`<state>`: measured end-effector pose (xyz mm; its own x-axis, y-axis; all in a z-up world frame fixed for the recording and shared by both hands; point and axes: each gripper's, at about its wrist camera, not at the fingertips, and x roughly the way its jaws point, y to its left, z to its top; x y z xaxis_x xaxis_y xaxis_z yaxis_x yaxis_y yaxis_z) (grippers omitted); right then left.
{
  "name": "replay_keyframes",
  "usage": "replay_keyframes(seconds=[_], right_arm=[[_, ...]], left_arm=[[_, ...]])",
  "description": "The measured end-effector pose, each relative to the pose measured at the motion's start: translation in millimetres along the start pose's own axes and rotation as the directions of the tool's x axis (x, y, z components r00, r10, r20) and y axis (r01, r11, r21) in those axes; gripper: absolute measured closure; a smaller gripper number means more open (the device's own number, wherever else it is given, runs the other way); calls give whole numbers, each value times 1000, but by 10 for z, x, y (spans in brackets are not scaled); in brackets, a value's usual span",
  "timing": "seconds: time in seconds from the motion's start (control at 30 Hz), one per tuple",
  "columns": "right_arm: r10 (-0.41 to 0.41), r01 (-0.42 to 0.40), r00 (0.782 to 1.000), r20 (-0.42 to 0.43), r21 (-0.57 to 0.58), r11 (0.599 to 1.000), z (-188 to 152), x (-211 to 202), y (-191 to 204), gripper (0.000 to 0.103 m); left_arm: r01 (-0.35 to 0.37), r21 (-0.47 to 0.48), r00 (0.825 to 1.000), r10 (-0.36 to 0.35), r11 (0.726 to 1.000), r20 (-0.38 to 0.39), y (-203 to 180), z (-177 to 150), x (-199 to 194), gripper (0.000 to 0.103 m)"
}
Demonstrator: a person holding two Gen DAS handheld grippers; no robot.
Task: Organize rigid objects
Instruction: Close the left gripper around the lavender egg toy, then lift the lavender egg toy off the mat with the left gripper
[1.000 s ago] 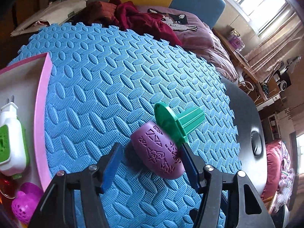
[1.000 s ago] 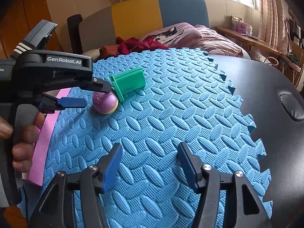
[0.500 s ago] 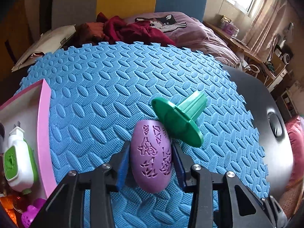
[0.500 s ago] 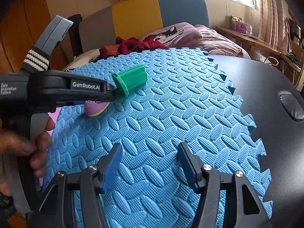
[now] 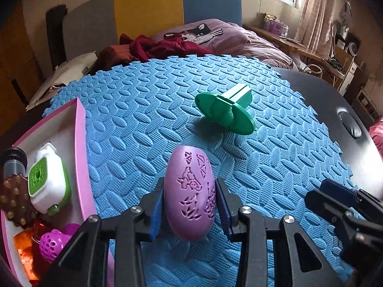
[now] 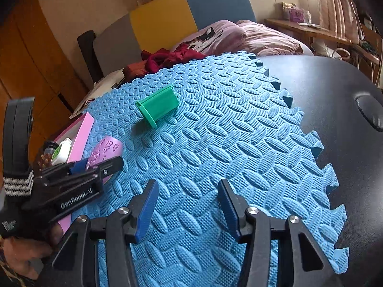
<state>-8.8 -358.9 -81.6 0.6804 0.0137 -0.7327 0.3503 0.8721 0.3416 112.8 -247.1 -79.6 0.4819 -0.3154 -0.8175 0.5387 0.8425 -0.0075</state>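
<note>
My left gripper (image 5: 189, 205) is shut on a purple egg-shaped shell with cut-out patterns (image 5: 190, 191) and holds it above the blue foam mat (image 5: 143, 124). The shell (image 6: 105, 151) and the left gripper (image 6: 95, 167) also show at the left of the right wrist view. A green plastic piece with a round flange (image 5: 225, 112) lies on the mat beyond the shell; it also shows in the right wrist view (image 6: 158, 107). My right gripper (image 6: 188, 205) is open and empty over the near part of the mat (image 6: 215, 143).
A pink-rimmed tray (image 5: 80, 143) at the mat's left edge holds a white and green plug-in device (image 5: 47, 179), a magenta perforated ball (image 5: 51, 244) and other small items. The black table (image 6: 335, 91) lies to the right. Bedding and red clothes lie behind.
My left gripper closed on the purple shell and lifted it back away from the green piece, toward the tray side. The right gripper stayed open and shifted its view slightly.
</note>
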Motion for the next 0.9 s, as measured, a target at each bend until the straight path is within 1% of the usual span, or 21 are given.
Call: replay_keyframes(seconds=[0.1,0.23,0.33,0.43,0.5,0.6,0.7,0.9], right_arm=[[-13,13,1000,11,21,1000,67,-46,-53,52],[-69,69,998,-13,8,998,65,36,-69,52],[-111,111,994,20,-55,992,10,42,5,52],[-155,160,987,45,-133,978,-51,75,102,48],[-156,160,987,37,-153,975,-46,97,131,41],[-171,174,985,32,-184,967,-55,126,188,34],[-194,196,981,31,-211,958,-70,152,240,31],[-181,184,983,32,-202,962,-68,143,221,31]], left_arm=[[7,2,1000,-7,1000,13,5,-36,-39,64],[14,15,999,-15,1000,30,-11,-74,-81,64],[15,12,999,-16,1000,41,-4,-111,-122,69],[20,-6,999,-19,1000,45,30,-147,-178,72],[19,-17,998,-18,1000,55,53,-167,-235,73],[20,-22,997,-19,1000,72,69,-181,-324,74],[18,-22,996,-16,1000,82,69,-189,-375,74],[30,-22,995,-28,999,97,66,-190,-470,74]])
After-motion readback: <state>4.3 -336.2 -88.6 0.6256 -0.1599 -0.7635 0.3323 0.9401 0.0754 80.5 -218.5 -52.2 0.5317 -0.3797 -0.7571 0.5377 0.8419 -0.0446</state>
